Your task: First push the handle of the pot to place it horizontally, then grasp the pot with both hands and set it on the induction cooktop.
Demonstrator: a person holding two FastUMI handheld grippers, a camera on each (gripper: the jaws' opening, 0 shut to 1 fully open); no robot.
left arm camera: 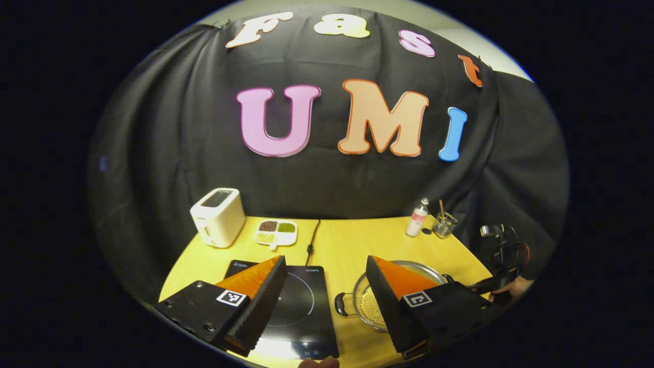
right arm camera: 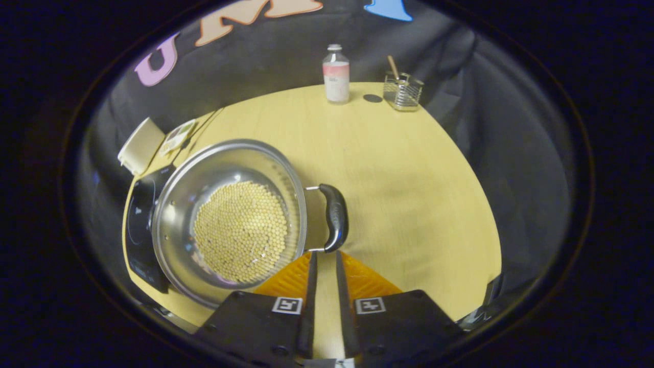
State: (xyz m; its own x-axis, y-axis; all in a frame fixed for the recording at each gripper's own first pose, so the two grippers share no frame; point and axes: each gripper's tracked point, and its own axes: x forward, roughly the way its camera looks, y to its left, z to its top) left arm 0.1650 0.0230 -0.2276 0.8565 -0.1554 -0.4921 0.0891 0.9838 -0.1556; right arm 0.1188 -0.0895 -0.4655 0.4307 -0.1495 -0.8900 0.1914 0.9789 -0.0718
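A steel pot with small yellow beads in it stands on the yellow table, right of the black induction cooktop. Its black side handle lies straight ahead of my right gripper, whose fingers are shut to a narrow slit, tips at the handle's near end, holding nothing. In the left gripper view my left gripper hangs wide open above the table. The cooktop lies under its left finger, the pot behind its right finger, and the pot's other handle shows between the fingers.
At the back left stand a white toaster and a divided dish. A cable runs to the cooktop. A bottle and a wire holder stand at the back right. A hand shows at the pot's right.
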